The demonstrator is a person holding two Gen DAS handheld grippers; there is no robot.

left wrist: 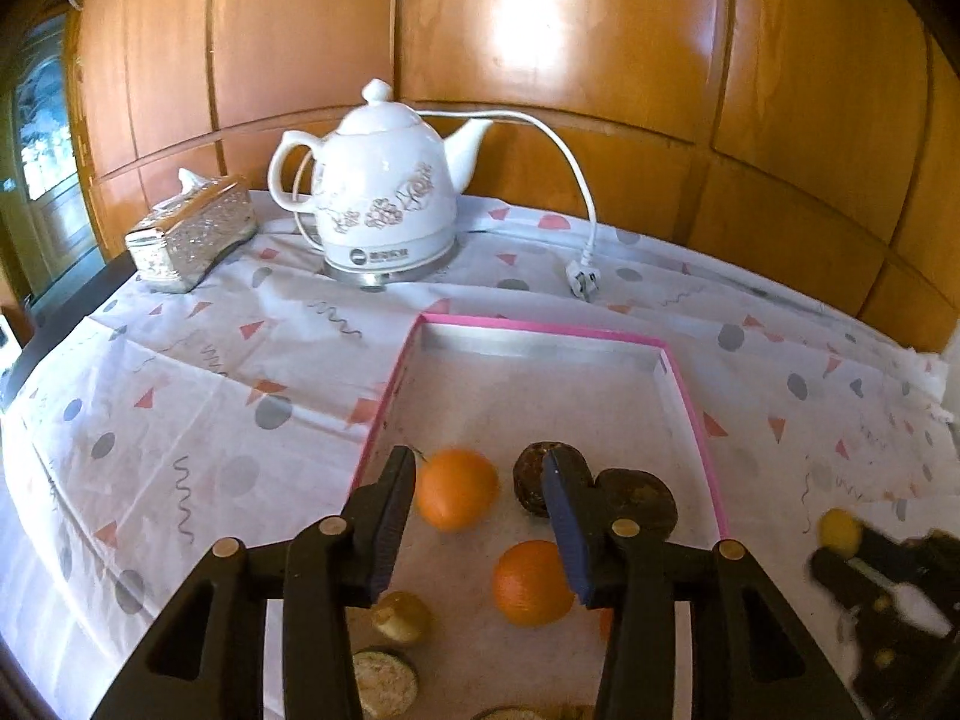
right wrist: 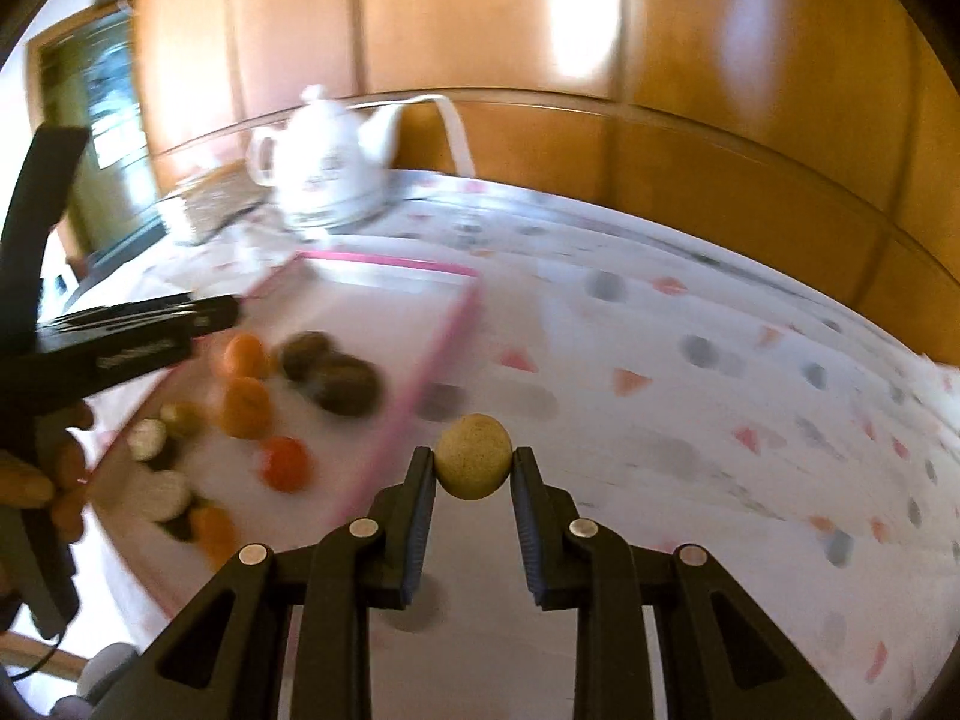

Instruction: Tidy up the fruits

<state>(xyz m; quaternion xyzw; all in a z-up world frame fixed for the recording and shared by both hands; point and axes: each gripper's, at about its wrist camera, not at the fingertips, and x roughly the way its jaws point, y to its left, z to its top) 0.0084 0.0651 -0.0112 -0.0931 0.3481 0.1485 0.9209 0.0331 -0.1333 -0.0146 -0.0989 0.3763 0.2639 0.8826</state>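
A pink-rimmed tray (left wrist: 540, 327) lies on the patterned tablecloth. In it are oranges (left wrist: 457, 495), two dark brown fruits (left wrist: 639, 501), a small tan fruit (left wrist: 401, 617) and cut pieces (left wrist: 384, 681). My left gripper (left wrist: 480, 480) is open and empty above the tray, beside the far orange. My right gripper (right wrist: 473, 459) is shut on a small tan round fruit (right wrist: 473, 456), held above the cloth just right of the tray (right wrist: 444, 324). The right gripper also shows at the right edge of the left wrist view (left wrist: 840, 540). The right wrist view is blurred.
A white kettle (left wrist: 384, 192) on its base stands at the back, its cord and plug (left wrist: 582, 282) lying on the cloth. A silver tissue box (left wrist: 192, 234) sits at the back left. Wooden wall panels close off the back.
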